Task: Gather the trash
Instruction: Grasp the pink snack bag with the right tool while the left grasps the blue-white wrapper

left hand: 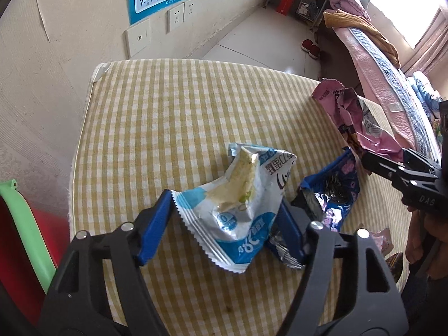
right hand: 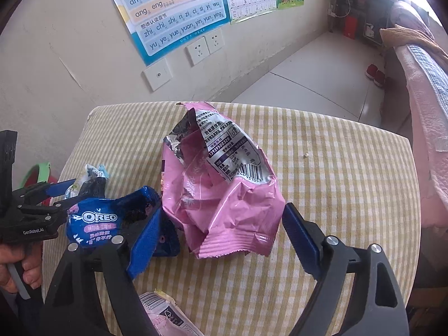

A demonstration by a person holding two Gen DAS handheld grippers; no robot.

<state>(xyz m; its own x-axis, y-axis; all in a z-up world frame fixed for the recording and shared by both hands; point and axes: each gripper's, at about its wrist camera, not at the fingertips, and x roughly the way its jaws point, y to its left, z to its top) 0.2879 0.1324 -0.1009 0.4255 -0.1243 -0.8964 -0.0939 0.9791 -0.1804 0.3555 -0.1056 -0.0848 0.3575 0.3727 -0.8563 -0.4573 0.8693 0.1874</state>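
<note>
On the checked surface (left hand: 173,106), the left gripper (left hand: 224,218) has its fingers apart around a white-and-blue wrapper (left hand: 243,193). The right gripper (right hand: 224,232), fingers also apart, straddles an empty, torn-open pink bag (right hand: 212,184). A blue Oreo wrapper (right hand: 95,221) lies between them.

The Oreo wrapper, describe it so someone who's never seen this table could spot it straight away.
On the yellow checked tablecloth, look between the two big crumpled bags: the pink bag to its right and the white and light-blue wrapper to its left. The Oreo wrapper is the small dark blue one, torn open with silver foil inside, and the only one with white OREO lettering.
</note>
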